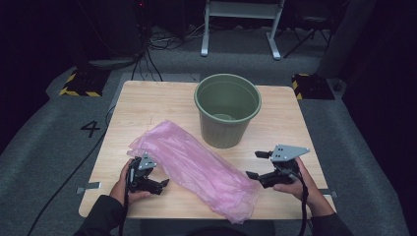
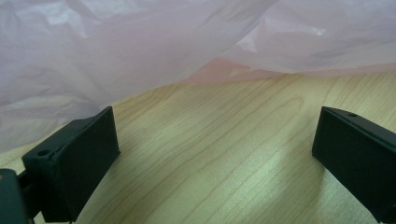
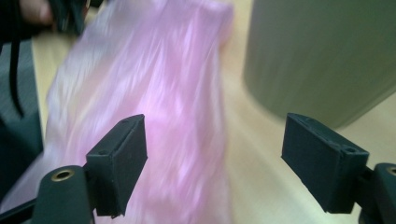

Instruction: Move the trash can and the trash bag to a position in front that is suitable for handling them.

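Your right gripper view smears the pink bag (image 3: 154, 102) with motion blur, and its top edge crops the green bin (image 3: 322, 51). In your left gripper view the bag's (image 2: 140, 46) folds overrun three edges, hiding the table (image 2: 224, 154) beneath.

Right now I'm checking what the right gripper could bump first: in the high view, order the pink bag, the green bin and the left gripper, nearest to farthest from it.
From the right gripper:
1. Pink bag, just beside its jaws.
2. Green bin, up behind it.
3. Left gripper, across the bag.

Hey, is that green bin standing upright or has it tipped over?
Upright. The green bin stands on its base on the table, its round mouth facing up, beside the pink bag.
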{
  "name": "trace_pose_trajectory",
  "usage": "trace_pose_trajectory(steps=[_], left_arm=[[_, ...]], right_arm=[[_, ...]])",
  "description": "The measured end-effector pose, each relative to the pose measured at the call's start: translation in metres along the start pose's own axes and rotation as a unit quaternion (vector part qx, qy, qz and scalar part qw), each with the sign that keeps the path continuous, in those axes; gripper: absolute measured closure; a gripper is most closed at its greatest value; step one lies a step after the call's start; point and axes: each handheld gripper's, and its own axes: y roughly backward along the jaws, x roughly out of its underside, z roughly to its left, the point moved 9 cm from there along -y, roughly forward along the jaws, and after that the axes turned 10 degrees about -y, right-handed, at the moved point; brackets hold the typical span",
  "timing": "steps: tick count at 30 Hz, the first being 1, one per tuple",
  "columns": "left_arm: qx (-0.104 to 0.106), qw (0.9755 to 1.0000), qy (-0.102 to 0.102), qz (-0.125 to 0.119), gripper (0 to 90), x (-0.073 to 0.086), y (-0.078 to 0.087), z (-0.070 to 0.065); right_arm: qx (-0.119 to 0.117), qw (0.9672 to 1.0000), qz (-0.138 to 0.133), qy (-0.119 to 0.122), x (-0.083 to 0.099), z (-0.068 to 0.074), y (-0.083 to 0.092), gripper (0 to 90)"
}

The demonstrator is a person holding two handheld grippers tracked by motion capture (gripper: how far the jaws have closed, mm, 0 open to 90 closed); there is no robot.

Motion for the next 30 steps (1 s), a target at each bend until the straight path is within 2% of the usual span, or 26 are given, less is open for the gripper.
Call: trace_pose_trajectory(steps=[2,3,4,5,6,7,10,11,12,14,17,19,20,21,26,30], left_arm=[[-0.001,1.0000,-0.001,0.000,0.3,0.000,0.000,0.000],[-0.001,1.0000,-0.001,0.000,0.4,0.000,0.000,0.000],[-0.001,1.0000,-0.001,0.000,0.4,0.000,0.000,0.000],[-0.001,1.0000,-0.001,0.000,0.3,0.000,0.000,0.000],[-0.001,1.0000,-0.001,0.000,0.3,0.000,0.000,0.000],[-0.001,1.0000,-0.001,0.000,0.3,0.000,0.000,0.000],[-0.001,1.0000,-0.001,0.000,0.3,0.000,0.000,0.000],[-0.002,1.0000,0.000,-0.001,0.3,0.000,0.000,0.000],[-0.002,1.0000,0.000,-0.001,0.3,0.000,0.000,0.000],[-0.003,1.0000,0.000,-0.001,0.3,0.000,0.000,0.000],[-0.003,1.0000,0.001,0.000,0.3,-0.001,-0.001,0.000],[-0.005,1.0000,0.004,0.000,0.3,-0.001,-0.001,0.000],[-0.005,1.0000,0.004,0.000,0.3,-0.001,-0.001,0.000],[-0.005,1.0000,0.006,0.000,0.3,-0.001,-0.001,0.000],[-0.009,0.9999,0.008,0.000,0.3,-0.003,-0.003,0.002],[-0.012,0.9999,0.011,0.000,0.3,-0.009,-0.009,0.007]], right_arm=[[-0.001,0.9999,0.013,0.004,0.016,0.001,-0.002,22.9],[-0.001,0.9999,0.013,0.004,0.016,0.001,-0.002,22.9],[-0.007,0.9999,0.008,-0.007,0.021,0.002,-0.001,23.6],[-0.031,0.9991,0.010,-0.028,0.031,0.007,-0.003,23.4],[-0.031,0.9991,0.010,-0.028,0.031,0.007,-0.003,23.4],[-0.033,0.9989,0.030,-0.017,0.042,0.012,-0.006,24.0],[-0.037,0.9984,0.040,-0.013,0.050,0.017,-0.010,26.5],[-0.034,0.9983,0.047,-0.008,0.057,0.020,-0.015,35.1],[-0.034,0.9983,0.047,-0.008,0.057,0.020,-0.015,35.1],[-0.036,0.9975,0.061,-0.004,0.064,0.020,-0.023,41.3],[-0.026,0.9969,0.074,-0.002,0.071,0.015,-0.034,53.6],[-0.016,0.9970,0.074,-0.019,0.073,0.007,-0.039,63.2],[-0.016,0.9970,0.074,-0.019,0.073,0.007,-0.039,63.2],[-0.008,0.9973,0.068,-0.026,0.073,0.001,-0.041,68.5],[0.012,0.9977,0.059,-0.030,0.072,-0.012,-0.039,75.2],[0.020,0.9976,0.056,-0.035,0.073,-0.019,-0.038,76.5]])
